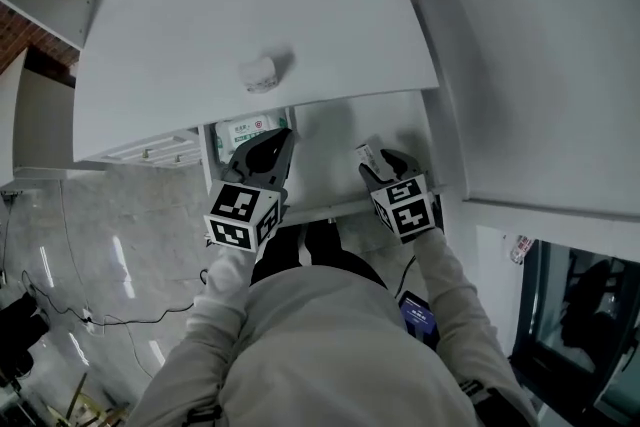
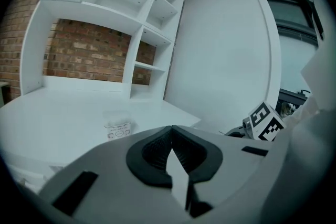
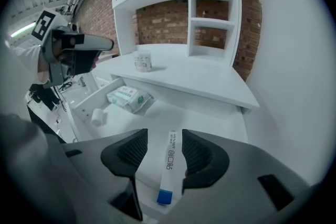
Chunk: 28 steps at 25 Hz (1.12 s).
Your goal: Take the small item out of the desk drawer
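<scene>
The desk drawer [image 1: 335,130] stands pulled out under the white desktop [image 1: 200,25]. The small item, a narrow white box with a blue end [image 3: 169,162], lies lengthwise between the jaws of my right gripper [image 3: 164,137]. It sits close to the right pad, with a gap on the left, so the pads do not press it and the jaws stand wide. In the head view the box [image 1: 365,153] shows just past the right gripper [image 1: 385,165]. My left gripper [image 1: 264,158] hovers over the drawer's left part, its jaws together and empty [image 2: 171,131].
A green-and-white tissue pack [image 3: 127,98] and a small white roll [image 3: 98,116] lie at the drawer's left end. A small printed cup [image 1: 260,72] stands on the desktop. White shelves [image 3: 210,2] rise at the back against a brick wall. A white panel [image 1: 540,55] closes off the right.
</scene>
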Motion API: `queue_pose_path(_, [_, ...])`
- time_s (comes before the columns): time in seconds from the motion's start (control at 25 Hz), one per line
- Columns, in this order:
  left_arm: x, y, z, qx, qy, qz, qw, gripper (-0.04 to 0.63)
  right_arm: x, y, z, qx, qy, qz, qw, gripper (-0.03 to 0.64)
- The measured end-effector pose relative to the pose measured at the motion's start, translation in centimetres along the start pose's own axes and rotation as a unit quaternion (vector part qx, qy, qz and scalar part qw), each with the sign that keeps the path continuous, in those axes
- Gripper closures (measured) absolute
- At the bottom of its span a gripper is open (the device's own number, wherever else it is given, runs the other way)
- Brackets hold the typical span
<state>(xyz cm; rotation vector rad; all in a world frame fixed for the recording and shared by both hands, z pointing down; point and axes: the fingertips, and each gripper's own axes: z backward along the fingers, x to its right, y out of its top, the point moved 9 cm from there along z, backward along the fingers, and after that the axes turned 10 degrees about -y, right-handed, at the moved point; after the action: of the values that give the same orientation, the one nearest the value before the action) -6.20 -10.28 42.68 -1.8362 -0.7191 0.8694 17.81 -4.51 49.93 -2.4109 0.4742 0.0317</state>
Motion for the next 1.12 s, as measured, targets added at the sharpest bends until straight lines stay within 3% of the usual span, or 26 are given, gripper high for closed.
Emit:
queue_pose_path(0.44, [-0.9,-1.6,1.4,-0.009,0.045,0.033,0.9984,0.575,0.5,-1.2,-5.2,-0.102,0.026,0.019,0.994,0.403])
queue_pose_path(0.72, [-1.4,-2.0,1.9,-0.007,0.059,0.04,0.9974,0.575,0.1,-2.0,-7.4,-0.18,0.026,0.041,0.982,0.431])
queue_pose_path(0.92, [-1.7,-1.9,2.2,-0.006,0.062,0.044,0.9971,0.575,-0.7,-2.1,-8.3,-0.186,0.035,0.086,0.978,0.484])
queue_pose_path(1.12, [-1.8,-1.9,1.7,-0.005,0.059,0.046,0.9972,0.575,-0.5,-2.1,-8.4,-0.191,0.024,0.09,0.977,0.517])
